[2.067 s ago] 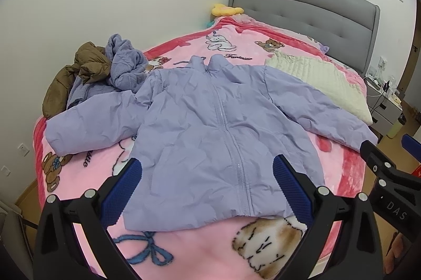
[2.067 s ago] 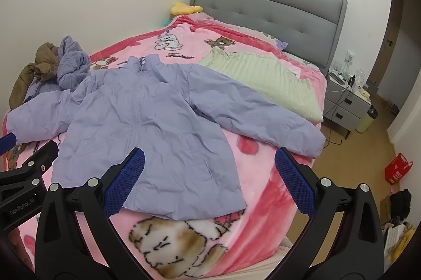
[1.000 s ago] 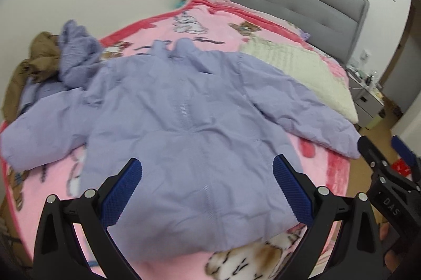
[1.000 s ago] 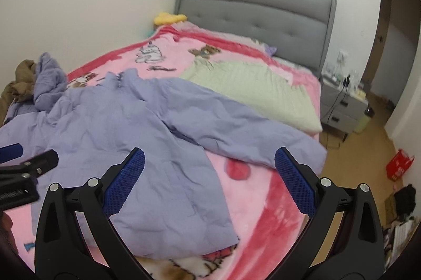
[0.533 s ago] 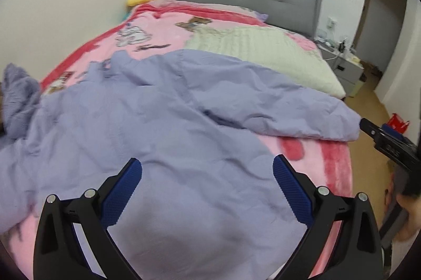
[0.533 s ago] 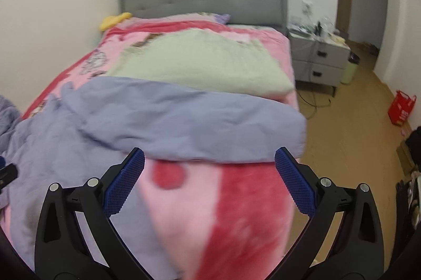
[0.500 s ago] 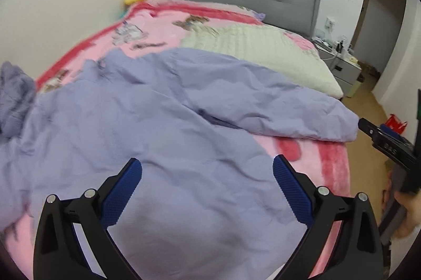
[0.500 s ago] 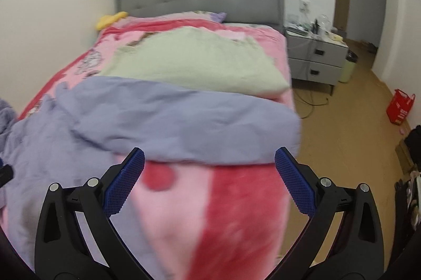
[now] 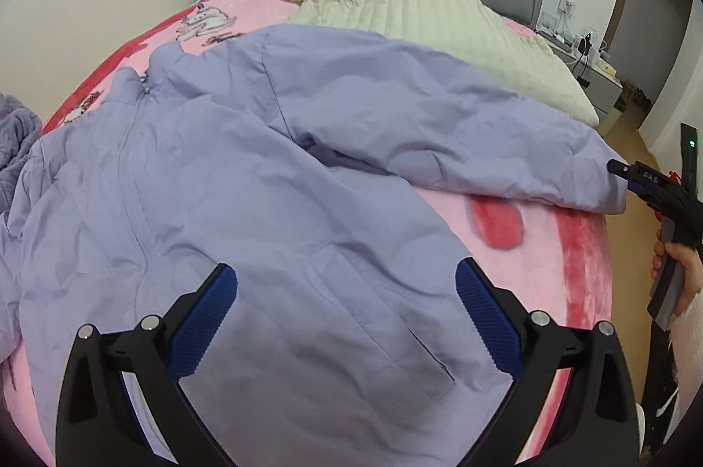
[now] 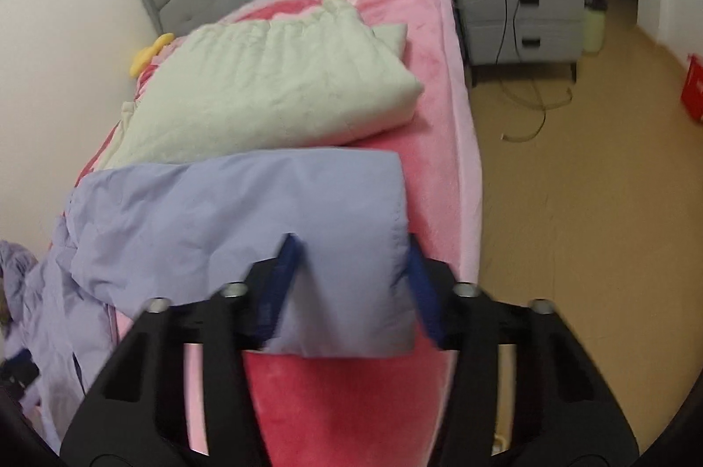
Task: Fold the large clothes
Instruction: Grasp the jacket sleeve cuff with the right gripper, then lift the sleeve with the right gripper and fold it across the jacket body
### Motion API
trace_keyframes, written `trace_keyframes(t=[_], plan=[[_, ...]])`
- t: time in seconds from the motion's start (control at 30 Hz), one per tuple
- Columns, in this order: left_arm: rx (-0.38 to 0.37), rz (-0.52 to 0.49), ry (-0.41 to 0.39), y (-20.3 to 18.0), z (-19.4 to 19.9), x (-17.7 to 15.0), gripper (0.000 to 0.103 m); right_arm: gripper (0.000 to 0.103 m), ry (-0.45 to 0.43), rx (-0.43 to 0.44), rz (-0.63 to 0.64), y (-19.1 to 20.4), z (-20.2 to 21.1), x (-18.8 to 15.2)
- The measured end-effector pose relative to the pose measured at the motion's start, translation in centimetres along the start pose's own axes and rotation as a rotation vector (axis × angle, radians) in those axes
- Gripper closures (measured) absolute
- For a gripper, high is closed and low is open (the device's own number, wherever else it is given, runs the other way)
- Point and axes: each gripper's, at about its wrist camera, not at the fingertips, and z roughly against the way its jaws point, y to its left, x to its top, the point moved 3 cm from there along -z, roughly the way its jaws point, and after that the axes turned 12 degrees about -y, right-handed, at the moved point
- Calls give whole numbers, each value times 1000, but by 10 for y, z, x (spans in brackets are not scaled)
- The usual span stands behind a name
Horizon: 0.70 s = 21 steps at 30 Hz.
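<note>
Lilac padded zip jacket (image 9: 272,203) lay spread flat on pink plush bed blanket (image 9: 567,260); my left tongs (image 9: 347,317) hung wide apart above hem; my right tongs (image 10: 351,282) just narrowed, clamped on sleeve cuff (image 10: 351,282) at bed edge

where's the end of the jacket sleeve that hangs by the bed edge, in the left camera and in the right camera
Left wrist: sleeve cuff at the right edge, at the right gripper tips.
Right wrist: sleeve cuff low centre, between the right gripper pads, which have just been closing.
Shared landmark: folded cream quilt behind the sleeve.
</note>
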Motion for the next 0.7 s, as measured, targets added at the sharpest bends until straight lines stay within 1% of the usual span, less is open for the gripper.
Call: trace_keyframes(t=[0.07,0.1,0.17,0.2,0.23,0.3,0.4,0.5,0.57,0.6,0.7], plan=[[2,2,8,-1,-2,-1,5,60,16,38,-54,-7,-6,-2],[2,2,10,-2,-3,-2,5,62,7,70,-82,-9,-7,-3],[0,0,12,-4,-5,-3,5,76,1,116,-109,-8,-6,-6],[0,-4,17,-5,-6,-4,5,93,-2,148,-121,-6,-5,-8],[2,-6,21,-6,-6,-5,5,98,-3,164,-124,-3,-3,-8],[-1,-9,25,-7,-6,-6,5,99,-22,183,-105,7,6,-7],[-7,1,17,-5,-5,-5,5,100,-57,276,-67,37,25,3],[-11,21,2,3,1,-3,5,100,-125,358,-8,85,54,25],[-11,39,-13,11,6,-1,5,100,-180,451,27,132,77,46],[-10,54,-21,18,10,0,5,100,-191,469,47,149,84,52],[-12,104,-25,43,20,-4,5,100,-228,570,157,233,112,71]])
